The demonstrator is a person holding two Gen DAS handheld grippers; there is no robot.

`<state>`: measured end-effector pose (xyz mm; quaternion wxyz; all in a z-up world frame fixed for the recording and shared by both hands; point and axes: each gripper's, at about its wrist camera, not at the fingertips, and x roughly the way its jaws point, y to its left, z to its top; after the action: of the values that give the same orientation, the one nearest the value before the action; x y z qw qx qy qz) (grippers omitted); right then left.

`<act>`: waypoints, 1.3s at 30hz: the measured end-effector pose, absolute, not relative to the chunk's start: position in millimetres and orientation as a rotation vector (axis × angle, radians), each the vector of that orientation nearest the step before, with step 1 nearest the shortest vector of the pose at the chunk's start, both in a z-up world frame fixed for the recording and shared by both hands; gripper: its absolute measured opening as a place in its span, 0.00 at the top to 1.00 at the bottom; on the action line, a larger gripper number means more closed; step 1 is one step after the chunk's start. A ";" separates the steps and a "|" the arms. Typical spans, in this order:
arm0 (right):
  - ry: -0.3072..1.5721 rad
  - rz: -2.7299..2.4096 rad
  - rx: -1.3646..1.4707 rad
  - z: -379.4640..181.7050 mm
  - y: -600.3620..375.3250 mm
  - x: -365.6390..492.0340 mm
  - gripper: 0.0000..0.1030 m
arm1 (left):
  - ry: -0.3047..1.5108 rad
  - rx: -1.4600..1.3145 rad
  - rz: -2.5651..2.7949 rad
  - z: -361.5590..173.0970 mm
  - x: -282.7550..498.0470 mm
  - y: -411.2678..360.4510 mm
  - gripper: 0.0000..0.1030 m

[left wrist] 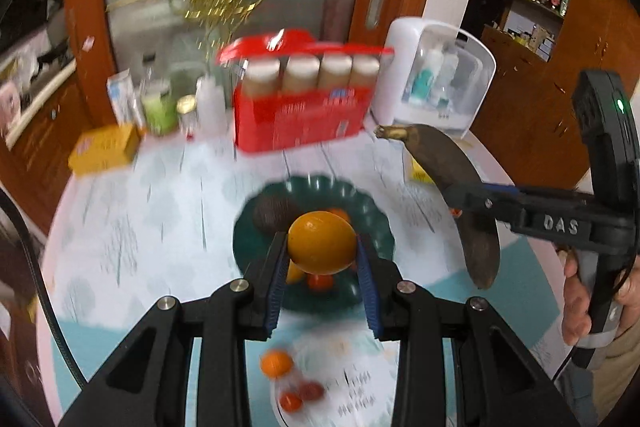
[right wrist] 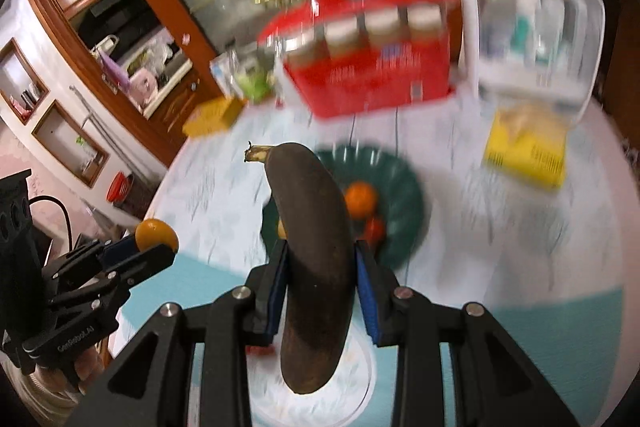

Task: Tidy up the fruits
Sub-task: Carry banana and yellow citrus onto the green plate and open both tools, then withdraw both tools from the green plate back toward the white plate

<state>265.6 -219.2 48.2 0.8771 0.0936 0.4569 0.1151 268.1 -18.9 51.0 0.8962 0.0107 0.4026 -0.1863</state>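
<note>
My left gripper [left wrist: 322,247] is shut on an orange fruit [left wrist: 322,242], held above the near side of a dark green scalloped plate [left wrist: 372,215]. The plate holds a dark brown fruit [left wrist: 274,213], an orange and small red fruits [left wrist: 320,281]. My right gripper [right wrist: 320,259] is shut on a blackened banana [right wrist: 314,247], held above the table in front of the green plate [right wrist: 404,195]. In the left wrist view the right gripper [left wrist: 460,199] holds the banana [left wrist: 452,167] right of the plate. A white plate [left wrist: 352,379] below carries an orange [left wrist: 276,363] and red fruits [left wrist: 300,397].
A red carton of bottles [left wrist: 304,99] stands behind the green plate. A white sterilizer box [left wrist: 436,75] is at the back right. A yellow box [left wrist: 106,149] and jars [left wrist: 160,107] stand at the back left. A yellow packet [right wrist: 528,147] lies at the right.
</note>
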 end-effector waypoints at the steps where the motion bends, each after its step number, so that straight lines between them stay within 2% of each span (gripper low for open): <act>1: 0.942 0.226 0.192 51.5 -221.1 277.6 0.69 | 0.821 0.035 -0.386 52.1 279.5 -23.5 0.69; 6: 0.972 0.175 0.215 25.2 -232.1 326.9 0.69 | 0.858 -0.007 -0.427 23.5 324.7 -45.3 0.69; 13: 1.127 0.119 0.222 -68.9 -237.2 366.0 0.69 | 0.969 0.005 -0.429 -52.2 357.9 -75.9 0.69; 19: 1.195 0.096 0.244 -116.7 -244.9 382.5 0.69 | 1.053 0.021 -0.417 -99.5 376.8 -90.2 0.69; 26: 1.221 0.124 0.227 -139.9 -239.6 400.0 0.68 | 1.111 0.012 -0.384 -130.3 392.4 -91.1 0.68; 32: 1.186 0.127 0.216 -136.6 -241.9 397.9 0.64 | 1.133 0.023 -0.366 -137.5 392.6 -89.5 0.66; 34: 1.169 0.131 0.211 -131.0 -242.8 395.1 0.64 | 1.135 0.018 -0.371 -135.2 391.0 -88.4 0.61; 36: 1.154 0.136 0.206 -125.2 -242.6 392.7 0.64 | 1.127 0.010 -0.375 -129.7 387.9 -87.6 0.51; 39: 1.130 0.141 0.198 -115.8 -241.3 387.0 0.64 | 1.107 0.019 -0.377 -119.9 382.3 -86.9 0.48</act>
<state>387.0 -241.3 -115.8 0.8376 0.0937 0.5341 0.0667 382.3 -86.9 -119.9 0.8338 0.0088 0.5226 -0.1778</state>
